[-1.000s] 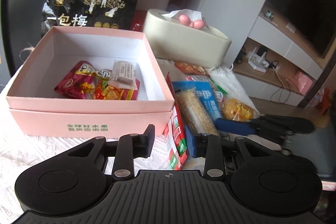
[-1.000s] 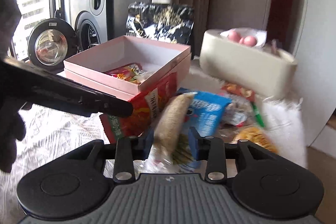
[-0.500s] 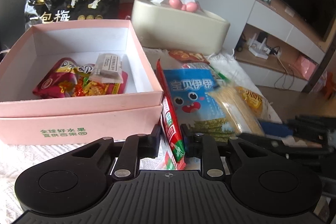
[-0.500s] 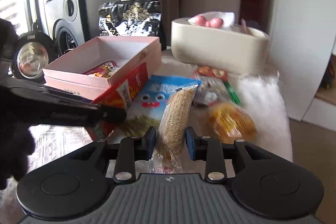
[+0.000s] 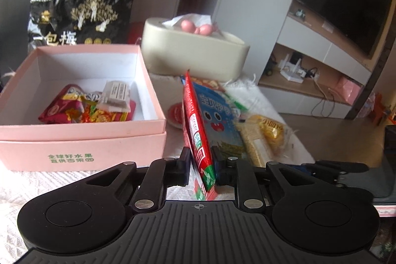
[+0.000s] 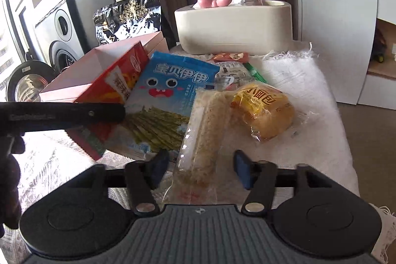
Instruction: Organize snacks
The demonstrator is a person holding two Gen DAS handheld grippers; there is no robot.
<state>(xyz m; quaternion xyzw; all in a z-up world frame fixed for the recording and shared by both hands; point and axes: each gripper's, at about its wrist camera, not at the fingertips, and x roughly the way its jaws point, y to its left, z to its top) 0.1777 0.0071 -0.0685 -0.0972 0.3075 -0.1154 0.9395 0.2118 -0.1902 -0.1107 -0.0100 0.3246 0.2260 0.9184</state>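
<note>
My left gripper (image 5: 201,166) is shut on the edge of a red snack packet (image 5: 195,125), which stands on edge just right of the pink box (image 5: 81,140). The box holds red wrapped snacks (image 5: 74,110) and a small grey packet (image 5: 115,94). My right gripper (image 6: 199,166) is open around a clear-wrapped rice bar (image 6: 208,130) that lies on the white cloth between its fingers. A blue snack bag (image 6: 168,95) lies to the bar's left and a yellow bun packet (image 6: 266,113) to its right. The red packet (image 6: 116,81) leans against the box in the right wrist view.
A cream tissue box (image 5: 195,53) stands behind the snacks, a black plum bag (image 5: 79,19) behind the pink box. Small packets (image 6: 231,57) lie near the tissue box. The white cloth (image 6: 309,81) ends at the table's right edge, with floor beyond.
My right gripper has opened and let go of the rice bar, which now lies on the cloth. My left gripper has closed on the red packet beside the box.
</note>
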